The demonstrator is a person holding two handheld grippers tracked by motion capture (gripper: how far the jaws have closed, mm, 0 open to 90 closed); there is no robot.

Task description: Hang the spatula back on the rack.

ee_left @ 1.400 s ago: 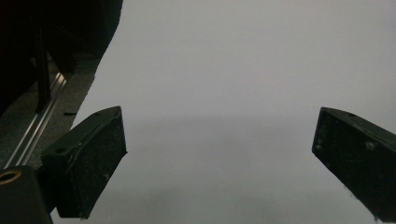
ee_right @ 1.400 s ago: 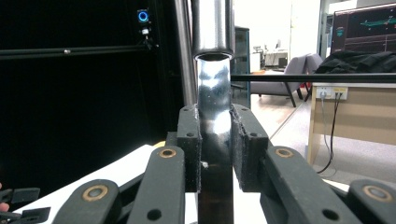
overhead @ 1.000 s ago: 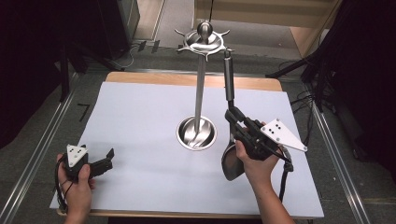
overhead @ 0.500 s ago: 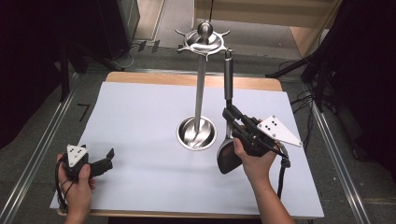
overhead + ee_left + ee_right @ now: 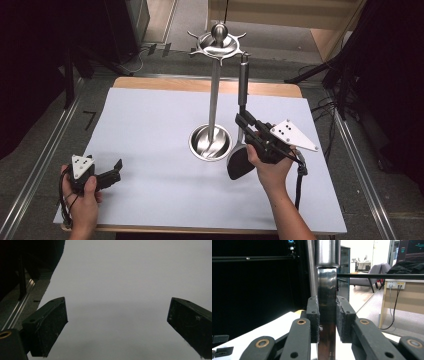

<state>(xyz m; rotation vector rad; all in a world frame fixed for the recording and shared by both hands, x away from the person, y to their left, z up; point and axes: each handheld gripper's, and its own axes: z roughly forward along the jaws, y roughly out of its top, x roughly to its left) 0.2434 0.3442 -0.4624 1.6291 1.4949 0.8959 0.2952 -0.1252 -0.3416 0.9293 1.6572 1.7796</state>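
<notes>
The long black kitchen utensil with a steel handle [image 5: 242, 95] stands nearly upright just right of the polished steel utensil stand [image 5: 215, 90], its dark head low beside the stand's round dish base. The right gripper [image 5: 243, 120] pinches its shaft. Its top seems near the stand's hooked crown, though whether it hangs there I cannot tell; hanging or removal looks unfinished. The left gripper [image 5: 116, 170] rests spread and empty on the white surface [image 5: 150, 115]. Dark curtains, metal rails and a wooden desk surround it.
</notes>
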